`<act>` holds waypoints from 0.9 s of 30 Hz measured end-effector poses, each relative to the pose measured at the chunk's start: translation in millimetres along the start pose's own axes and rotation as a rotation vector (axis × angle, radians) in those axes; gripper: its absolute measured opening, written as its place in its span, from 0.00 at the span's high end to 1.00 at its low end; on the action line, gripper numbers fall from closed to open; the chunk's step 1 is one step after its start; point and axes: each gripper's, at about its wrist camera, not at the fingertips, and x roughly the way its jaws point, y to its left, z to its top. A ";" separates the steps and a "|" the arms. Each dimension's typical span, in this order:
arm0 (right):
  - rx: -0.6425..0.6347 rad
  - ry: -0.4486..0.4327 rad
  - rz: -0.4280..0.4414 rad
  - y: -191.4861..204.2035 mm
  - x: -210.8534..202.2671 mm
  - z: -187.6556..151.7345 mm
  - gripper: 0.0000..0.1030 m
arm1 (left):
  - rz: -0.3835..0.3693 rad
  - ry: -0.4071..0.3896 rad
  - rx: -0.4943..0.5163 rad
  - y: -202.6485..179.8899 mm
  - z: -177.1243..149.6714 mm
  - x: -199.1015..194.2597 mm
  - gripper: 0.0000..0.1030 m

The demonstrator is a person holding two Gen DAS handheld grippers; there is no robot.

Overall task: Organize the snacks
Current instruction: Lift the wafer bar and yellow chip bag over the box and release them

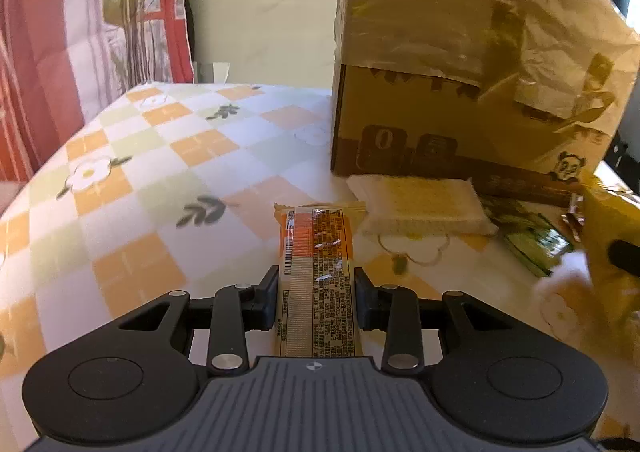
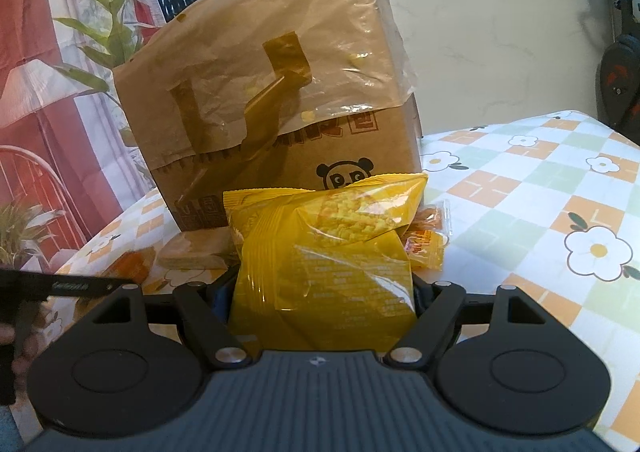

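My left gripper (image 1: 316, 294) is shut on an orange snack bar (image 1: 318, 252) and holds it just above the checkered tablecloth (image 1: 160, 179). Ahead of it lie a pale wafer pack (image 1: 420, 205) and a green packet (image 1: 524, 232), in front of a brown paper bag (image 1: 460, 71). My right gripper (image 2: 322, 292) is shut on a yellow snack bag (image 2: 324, 252) and holds it up before the same paper bag (image 2: 280, 99). The yellow bag also shows at the right edge of the left wrist view (image 1: 612, 244). Small orange packets (image 2: 426, 240) lie behind it.
The wafer pack (image 2: 192, 252) lies at the paper bag's foot on the left in the right wrist view. The other gripper's dark edge (image 2: 64, 286) shows at the far left. A curtain (image 1: 60, 51) and a plant (image 2: 100, 23) stand beyond the table's edge.
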 end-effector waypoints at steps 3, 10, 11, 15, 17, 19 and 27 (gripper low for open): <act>0.001 -0.001 0.003 0.4 -0.6 -0.5 0.24 | 0.003 -0.008 -0.025 -0.6 -7.9 -12.5 0.63; 0.010 -0.019 0.005 0.5 -4.6 -1.6 0.24 | -0.031 -0.054 -0.048 -2.6 -2.9 -28.2 0.63; 0.010 -0.020 0.006 0.4 -4.9 -1.8 0.24 | -0.036 -0.060 -0.049 -3.4 -1.7 -30.2 0.63; 0.004 -0.009 0.033 0.5 -4.8 -1.0 0.24 | -0.040 -0.076 -0.029 -10.6 2.1 -35.1 0.63; 0.025 -0.004 0.045 -3.6 -4.7 0.6 0.24 | -0.046 -0.089 -0.016 -13.7 5.8 -39.0 0.63; 0.069 -0.007 0.050 -10.3 -5.8 2.6 0.24 | -0.057 -0.104 -0.014 -16.0 11.0 -44.3 0.63; 0.111 -0.105 0.074 -6.4 -42.0 34.5 0.25 | -0.138 -0.226 0.034 -30.0 50.6 -81.6 0.63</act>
